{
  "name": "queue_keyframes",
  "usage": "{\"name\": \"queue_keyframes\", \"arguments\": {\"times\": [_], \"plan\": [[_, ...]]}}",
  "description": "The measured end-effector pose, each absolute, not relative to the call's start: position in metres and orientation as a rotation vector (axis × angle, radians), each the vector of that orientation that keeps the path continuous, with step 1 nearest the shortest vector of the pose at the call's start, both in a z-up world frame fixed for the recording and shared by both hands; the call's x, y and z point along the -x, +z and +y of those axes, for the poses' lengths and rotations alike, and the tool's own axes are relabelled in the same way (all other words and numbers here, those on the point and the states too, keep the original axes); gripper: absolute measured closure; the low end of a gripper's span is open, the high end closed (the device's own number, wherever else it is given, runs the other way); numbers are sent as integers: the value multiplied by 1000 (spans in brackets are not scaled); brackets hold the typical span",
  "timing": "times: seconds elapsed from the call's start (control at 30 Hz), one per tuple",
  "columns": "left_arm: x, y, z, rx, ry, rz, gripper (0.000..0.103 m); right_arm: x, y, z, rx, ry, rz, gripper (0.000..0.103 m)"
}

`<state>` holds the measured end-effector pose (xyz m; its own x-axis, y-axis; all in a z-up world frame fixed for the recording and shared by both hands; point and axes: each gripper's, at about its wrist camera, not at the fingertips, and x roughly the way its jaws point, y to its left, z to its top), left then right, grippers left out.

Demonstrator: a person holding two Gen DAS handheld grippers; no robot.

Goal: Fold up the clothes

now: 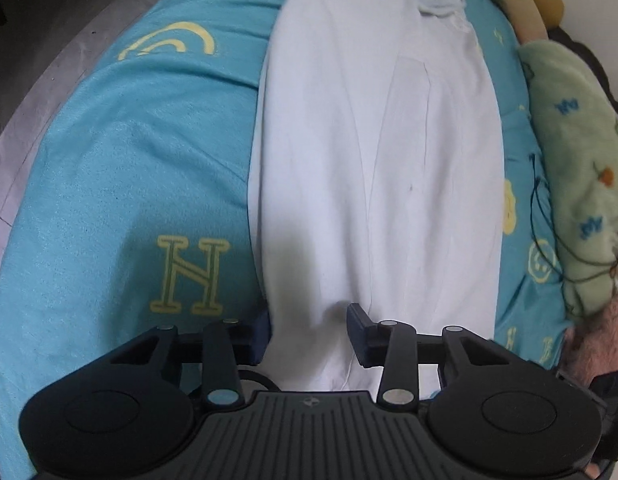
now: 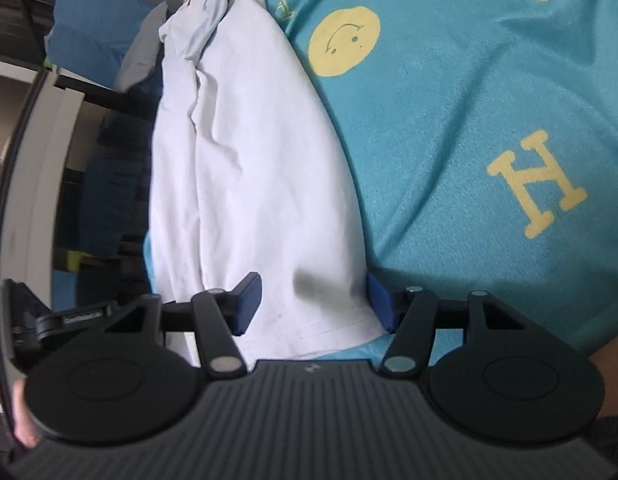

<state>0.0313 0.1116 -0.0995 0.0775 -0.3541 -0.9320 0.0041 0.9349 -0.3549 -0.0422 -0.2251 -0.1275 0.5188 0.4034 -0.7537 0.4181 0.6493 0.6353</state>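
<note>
White cotton, softly creased, is lying as a long narrow garment (image 1: 373, 152) on the teal bedspread (image 1: 129, 152) with its yellow printed letters. You are holding both the left claw (image 1: 309, 334) and right claw (image 2: 315, 300) open, straddling its hem.

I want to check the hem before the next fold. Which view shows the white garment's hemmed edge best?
The right wrist view: the white garment shows its stitched hem just before the open right gripper. In the left wrist view, the garment runs long over the teal blanket, but the open left gripper hides its near edge.
</note>
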Motion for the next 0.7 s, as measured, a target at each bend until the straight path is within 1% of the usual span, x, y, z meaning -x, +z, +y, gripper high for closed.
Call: {"name": "queue_keyframes", "arguments": {"times": [0.1, 0.13, 0.17, 0.2, 0.23, 0.27, 0.3, 0.33, 0.4, 0.43, 0.47, 0.5, 0.53, 0.6, 0.7], "plan": [[-31, -99, 100, 199, -250, 1497, 58, 43, -121, -219, -828, -59, 1072, 43], [-31, -97, 97, 176, -248, 1496, 51, 43, -122, -217, -807, -58, 1074, 42], [-31, -96, 96, 167, -249, 1498, 49, 43, -123, -216, -786, -57, 1077, 42], [-31, -96, 94, 161, -251, 1498, 47, 43, -123, -214, -760, -55, 1080, 40], [-31, -96, 93, 153, -252, 1497, 49, 42, -122, -207, -707, -47, 1087, 36], [-31, -95, 91, 140, -250, 1492, 50, 41, -121, -200, -653, -40, 1093, 35], [-31, -95, 90, 124, -247, 1486, 60, 39, -120, -193, -600, -32, 1099, 35], [-31, -94, 88, 108, -249, 1481, 80, 38, -119, -186, -545, -25, 1105, 34], [-33, -91, 85, 89, -258, 1471, 93, 35, -116, -169, -413, -15, 1124, 34], [-34, -89, 84, 93, -264, 1464, 96, 35, -115, -163, -363, -11, 1125, 36], [-34, -84, 86, 119, -270, 1449, 97, 36, -114, -157, -314, -8, 1125, 41], [-33, -78, 90, 154, -275, 1430, 98, 37, -113, -151, -272, -5, 1123, 62], [-33, -73, 93, 189, -281, 1411, 98, 38, -110, -153, -288, -4, 1108, 89], [-31, -59, 101, 270, -293, 1368, 98, 44, -99, -165, -376, -2, 1065, 93], [-21, -26, 115, 416, -319, 1287, 98, 54, -75, -191, -538, 10, 985, 94]]}}
